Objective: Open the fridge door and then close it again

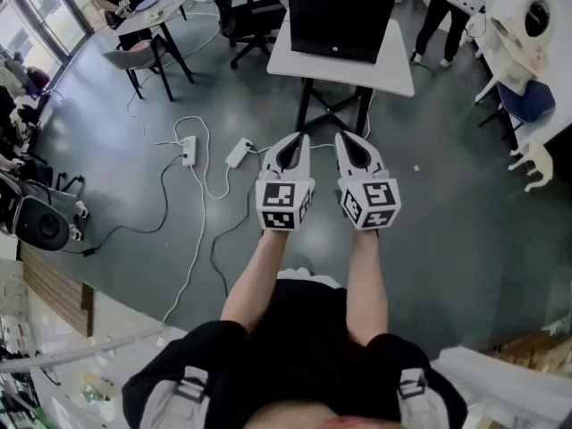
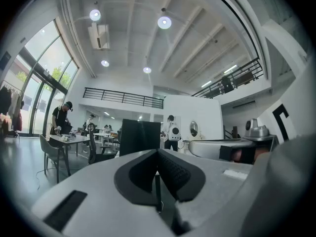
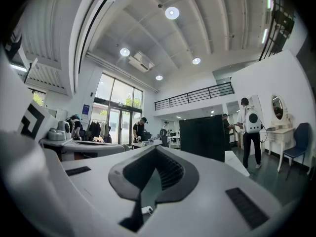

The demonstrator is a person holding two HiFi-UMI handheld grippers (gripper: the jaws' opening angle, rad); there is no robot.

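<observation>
- Facing the white surface, the left gripper and the right gripper hang side by side over the grey floor, both pointing level toward it.
- On that surface, straight ahead of both grippers and well apart from them, stands a black box-shaped cabinet, which I take to be the fridge.
- Neither gripper looks clearly nearer; the right one sits more squarely under the cabinet's middle.
- Both pairs of fingers are pressed together with nothing between them.
- The cabinet stands upright, matte black and plain-faced; no handle, hinge or door seam can be made out from here, so the opening side is unclear.
- My judgement: the task has not begun; an approach comes first.
</observation>
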